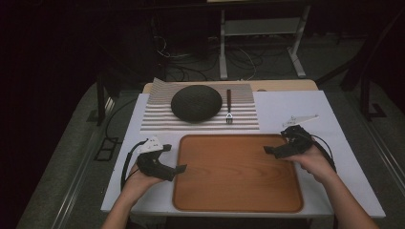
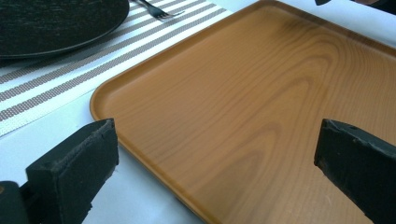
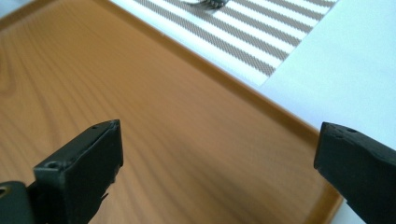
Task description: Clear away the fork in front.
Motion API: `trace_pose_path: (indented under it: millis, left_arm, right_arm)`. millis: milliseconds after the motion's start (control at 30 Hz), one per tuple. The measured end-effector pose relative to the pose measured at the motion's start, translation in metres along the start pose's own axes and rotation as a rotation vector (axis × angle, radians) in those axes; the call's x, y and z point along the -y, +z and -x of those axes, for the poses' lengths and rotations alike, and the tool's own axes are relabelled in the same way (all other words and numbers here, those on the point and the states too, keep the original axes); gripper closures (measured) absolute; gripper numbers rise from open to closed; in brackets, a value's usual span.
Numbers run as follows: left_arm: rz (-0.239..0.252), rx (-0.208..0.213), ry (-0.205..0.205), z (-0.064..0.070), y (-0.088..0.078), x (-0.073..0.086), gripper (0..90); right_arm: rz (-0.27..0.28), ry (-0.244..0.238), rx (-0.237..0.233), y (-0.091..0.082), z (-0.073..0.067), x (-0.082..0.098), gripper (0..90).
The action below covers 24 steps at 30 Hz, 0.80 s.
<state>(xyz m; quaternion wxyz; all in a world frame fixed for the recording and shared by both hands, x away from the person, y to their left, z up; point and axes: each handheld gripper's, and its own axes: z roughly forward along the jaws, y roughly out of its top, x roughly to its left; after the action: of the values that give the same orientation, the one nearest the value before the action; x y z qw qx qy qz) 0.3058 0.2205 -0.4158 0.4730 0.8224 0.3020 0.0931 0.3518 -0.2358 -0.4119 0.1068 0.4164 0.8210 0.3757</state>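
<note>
A wooden tray [image 1: 237,188] lies at the table's front centre, bare inside; its surface also shows in the left gripper view [image 2: 261,107] and the right gripper view [image 3: 140,116]. My left gripper [image 1: 173,162] hovers at the tray's left edge, open, with nothing between its jaws. My right gripper [image 1: 272,149] hangs over the tray's right rear corner, also open and holding nothing. Behind the tray a dark round plate [image 1: 196,102] rests on a striped placemat [image 1: 160,119], with a fork [image 1: 229,107] beside it on the right. The plate [image 2: 51,23] and fork [image 2: 156,9] appear in the left gripper view.
The white table top [image 1: 296,107] extends right of the placemat. Beyond the table's far edge are a white stand's legs [image 1: 260,43] and cables on a dark floor.
</note>
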Motion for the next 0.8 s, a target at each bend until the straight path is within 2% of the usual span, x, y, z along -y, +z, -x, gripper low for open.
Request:
trace_pose_path:
  millis: [500, 800]
  left_arm:
    - [0.003, -0.004, 0.002, 0.000, -0.001, 0.000, 0.0]
    - [0.005, -0.001, 0.007, 0.002, 0.000, 0.000, 0.0]
  right_arm:
    - [-0.007, -0.018, -0.024, 0.020, -0.002, -0.029, 4.0]
    - [-0.030, -0.031, -0.029, 0.039, -0.004, -0.046, 5.8]
